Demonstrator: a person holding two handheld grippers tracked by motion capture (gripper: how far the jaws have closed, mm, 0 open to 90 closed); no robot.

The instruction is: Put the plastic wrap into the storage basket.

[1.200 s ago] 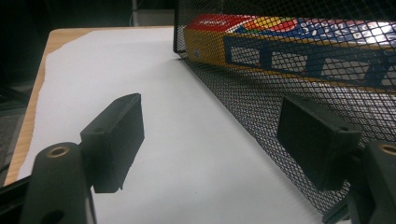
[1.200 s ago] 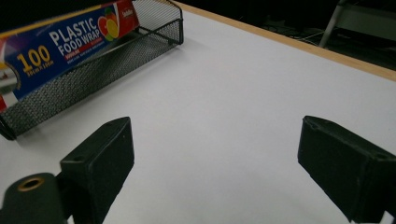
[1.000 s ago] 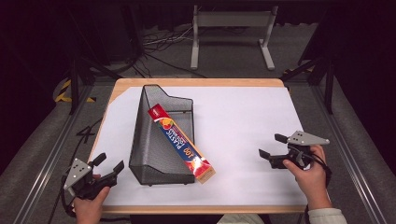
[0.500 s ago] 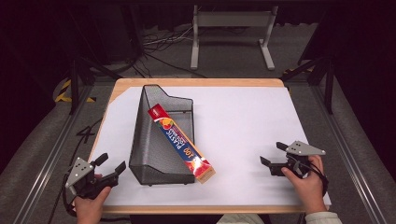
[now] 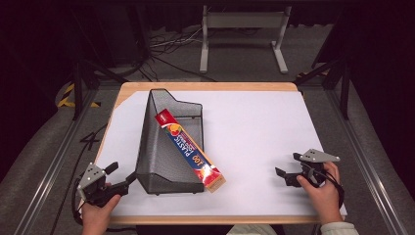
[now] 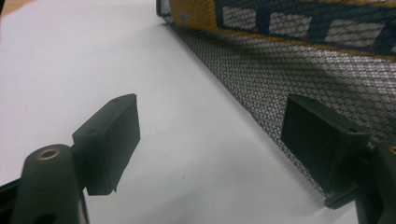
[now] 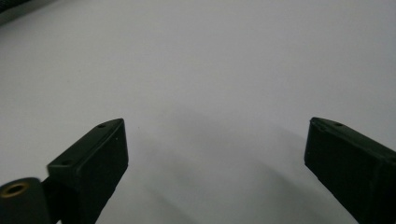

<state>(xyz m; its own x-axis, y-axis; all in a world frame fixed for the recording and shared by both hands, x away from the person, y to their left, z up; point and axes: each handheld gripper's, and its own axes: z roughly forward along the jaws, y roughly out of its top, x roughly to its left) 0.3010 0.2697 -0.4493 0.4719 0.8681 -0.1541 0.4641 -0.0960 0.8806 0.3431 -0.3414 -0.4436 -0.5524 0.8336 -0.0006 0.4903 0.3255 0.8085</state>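
Hands sit at the near edge of the surface point(image 5: 264, 122), one at each corner. The left gripper point(image 5: 121, 176) has its fingers point(image 6: 109, 140) spread wide with nothing between them, and one finger lies just beside the near corner of the wire basket point(image 5: 161, 161) — whether it touches the mesh I cannot tell. The right gripper point(image 5: 288, 169) rests well apart from everything, fingers point(image 7: 88, 161) likewise wide and empty over bare white.

Farther in, the basket lies on its side with the long box point(image 5: 188, 147) resting diagonally across it, its near end poking out past the rim toward the middle of the surface.

The likely trouble is at the left: a careless nudge could shove the light basket sideways and send the box sliding off. A grab at the box's overhanging end alone may tip it or drag the basket along — the other gripper steadying the mesh would probably guard against that.
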